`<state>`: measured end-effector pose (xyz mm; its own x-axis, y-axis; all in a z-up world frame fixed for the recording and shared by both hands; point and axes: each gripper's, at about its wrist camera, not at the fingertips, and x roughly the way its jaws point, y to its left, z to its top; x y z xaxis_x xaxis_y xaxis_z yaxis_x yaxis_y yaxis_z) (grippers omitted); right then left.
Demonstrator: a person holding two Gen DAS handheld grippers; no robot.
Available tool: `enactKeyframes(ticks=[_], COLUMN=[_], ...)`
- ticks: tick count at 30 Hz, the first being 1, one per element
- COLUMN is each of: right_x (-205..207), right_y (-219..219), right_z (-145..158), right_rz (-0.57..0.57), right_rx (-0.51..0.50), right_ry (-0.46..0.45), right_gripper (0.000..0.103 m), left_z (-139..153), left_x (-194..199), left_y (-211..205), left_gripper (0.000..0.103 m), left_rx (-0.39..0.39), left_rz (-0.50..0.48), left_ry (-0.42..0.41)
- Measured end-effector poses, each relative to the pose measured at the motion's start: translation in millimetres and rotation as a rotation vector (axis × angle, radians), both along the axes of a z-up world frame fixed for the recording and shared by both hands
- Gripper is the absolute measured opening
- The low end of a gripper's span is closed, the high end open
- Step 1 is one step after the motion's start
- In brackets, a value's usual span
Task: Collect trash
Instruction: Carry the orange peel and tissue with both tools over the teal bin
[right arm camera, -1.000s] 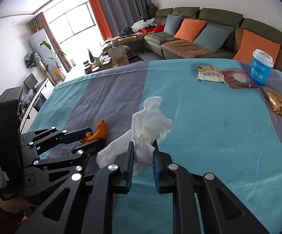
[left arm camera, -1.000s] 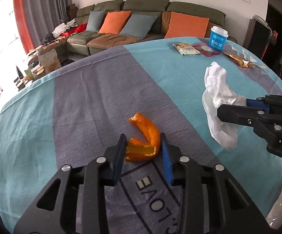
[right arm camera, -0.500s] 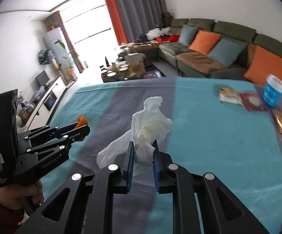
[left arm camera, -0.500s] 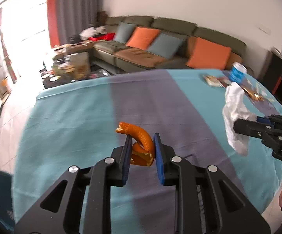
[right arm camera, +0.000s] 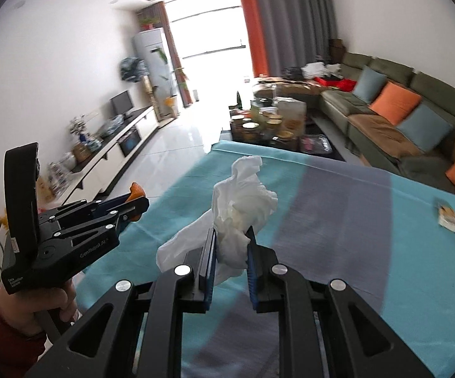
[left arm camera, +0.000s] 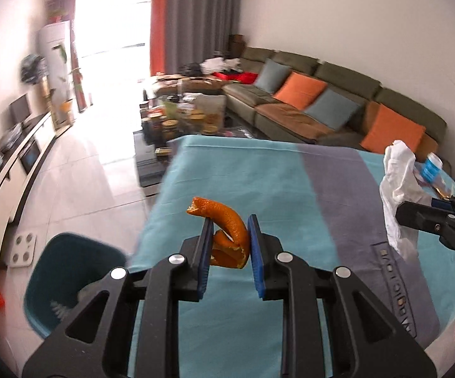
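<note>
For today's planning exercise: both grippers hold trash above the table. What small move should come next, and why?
Probably carry the left gripper left and down over the teal bin: it is shut on the orange peel, and the bin sits on the floor beside the table.

curled orange peel (left arm camera: 227, 236) pinched btwn fingers, off table; crumpled white tissue (right arm camera: 240, 217) likewise; teal bin (left arm camera: 70, 280) on floor.

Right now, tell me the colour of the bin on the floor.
Dark teal. The bin shows best in the left wrist view, beside the table's edge.
</note>
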<state>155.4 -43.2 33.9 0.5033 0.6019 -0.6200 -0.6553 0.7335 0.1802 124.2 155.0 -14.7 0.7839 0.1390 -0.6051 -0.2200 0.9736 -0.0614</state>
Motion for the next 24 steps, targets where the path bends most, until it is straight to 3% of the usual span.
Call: enactKeyframes(ticks=[12, 24], right_x=[-16.9, -31.3], right_y=[81.5, 154.4], right_z=[11.9, 14.5], right_rz=[0.167, 0.301], right_rx=[-0.005, -0.023], right_ry=[-0.01, -0.013], right_gripper=[0.016, 0.016], left_z=[1.1, 5.4], left_x=[-68.6, -116.9], left_y=[84.4, 126.0], left_gripper=[0.022, 0.022], left_rx=[-0.023, -0.023], left_rz=[0.185, 0.288], left_ry=[-0.014, -0.022])
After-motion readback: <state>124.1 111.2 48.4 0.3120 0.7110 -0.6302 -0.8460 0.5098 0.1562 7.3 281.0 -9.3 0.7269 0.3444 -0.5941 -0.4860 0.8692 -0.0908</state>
